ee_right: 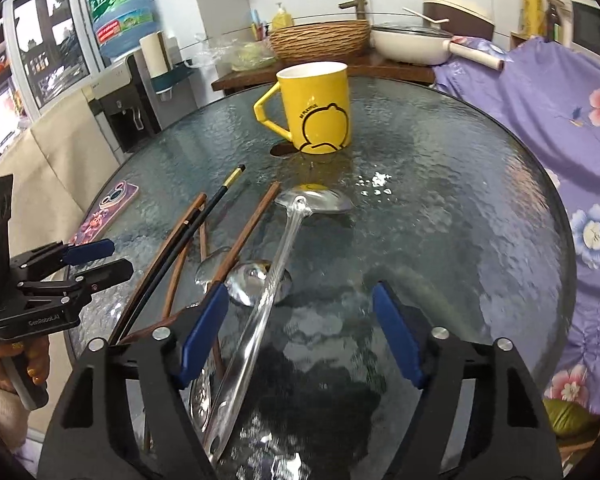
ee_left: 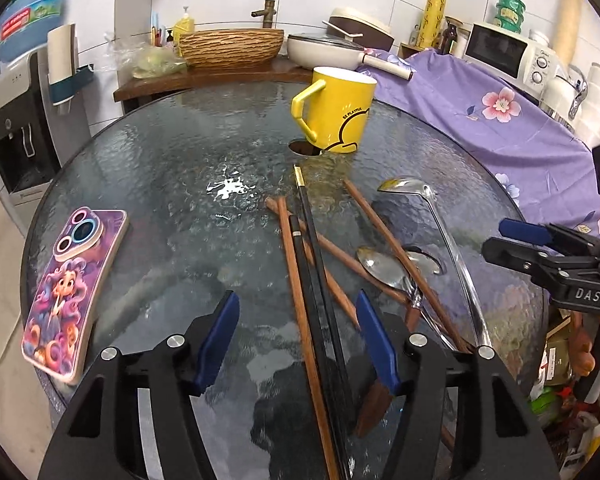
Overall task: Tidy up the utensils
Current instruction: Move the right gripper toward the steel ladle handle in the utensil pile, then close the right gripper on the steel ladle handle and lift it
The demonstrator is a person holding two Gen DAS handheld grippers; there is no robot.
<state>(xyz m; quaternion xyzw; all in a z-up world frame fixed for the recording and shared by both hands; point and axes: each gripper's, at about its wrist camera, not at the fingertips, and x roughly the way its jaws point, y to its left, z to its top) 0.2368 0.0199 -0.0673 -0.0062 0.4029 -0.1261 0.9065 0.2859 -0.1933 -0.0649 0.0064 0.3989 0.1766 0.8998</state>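
A: What sits closest to the left gripper?

B: Its blue pads stand partly apart, touching nothing. Between them run a black chopstick and a brown chopstick, both flat on the glass tabletop. Nothing is gripped.

A: And the right gripper?

B: Also partly open and empty. The long handle of the ladle lies between its pads, nearer the left-hand one, apart from both as far as I can tell.

A: What is just ahead of the pads?

B: Ahead of the left gripper and to its right, a steel spoon lies tangled with more brown chopsticks; beyond that rests the ladle's bowl. From the right gripper, the spoons and chopsticks are to the left and a little ahead. The pile is crossed, not sorted.

A: Anything off to the side?

B: A phone in a purple cartoon case lies to the left of the left gripper, near the tabletop's edge.

A: And farthest out?

B: A yellow mug stands upright past the utensils, handle to the left, empty as far as I can see. Behind the tabletop sits a wicker basket.
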